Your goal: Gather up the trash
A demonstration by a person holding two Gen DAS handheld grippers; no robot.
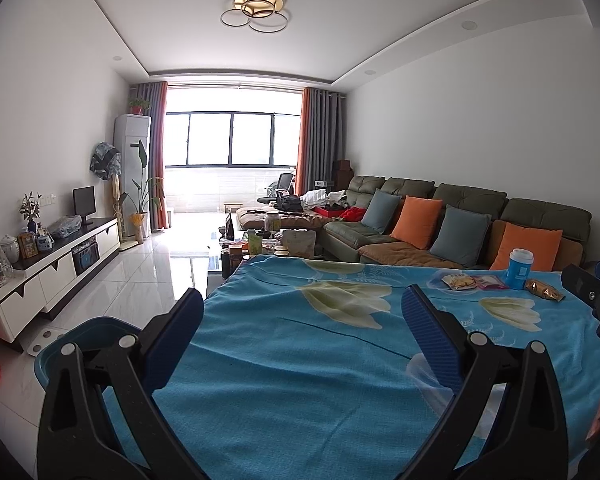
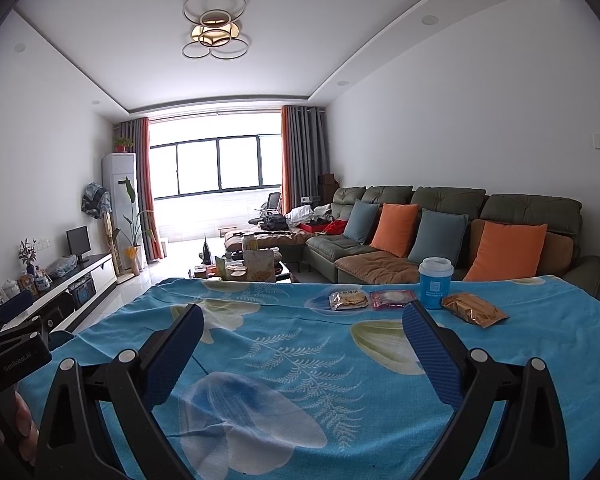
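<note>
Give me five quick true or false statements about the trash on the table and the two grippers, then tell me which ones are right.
1. The blue cup stands upright. True.
2. The gold packet lies left of the cup. False: it lies right of it.
3. The right gripper holds a wrapper. False: it is open and empty.
4. The left gripper is open. True.
5. The cracker packet and pink packet lie side by side on the blue floral cloth. True.

Both wrist cams sit low at the table's (image 1: 300, 380) near edge, facing the window (image 2: 216, 164); both catch the sofa (image 2: 500, 220).
</note>
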